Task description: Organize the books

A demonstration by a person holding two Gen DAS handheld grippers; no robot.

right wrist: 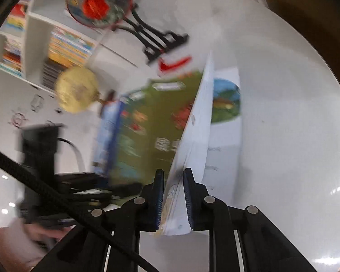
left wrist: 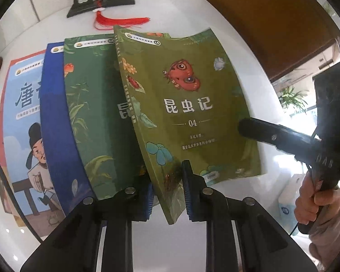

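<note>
Both tools are gripping the olive insect book (left wrist: 188, 104): left tool (left wrist: 167, 190) its near corner, right tool (right wrist: 173, 195) its page edge; next it is needing squaring onto the green book (left wrist: 95, 117).

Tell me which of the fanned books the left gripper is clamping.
The olive-green butterfly book, rightmost and topmost, sits in the left gripper; the darker green, blue and light-blue books lie beneath.
</note>
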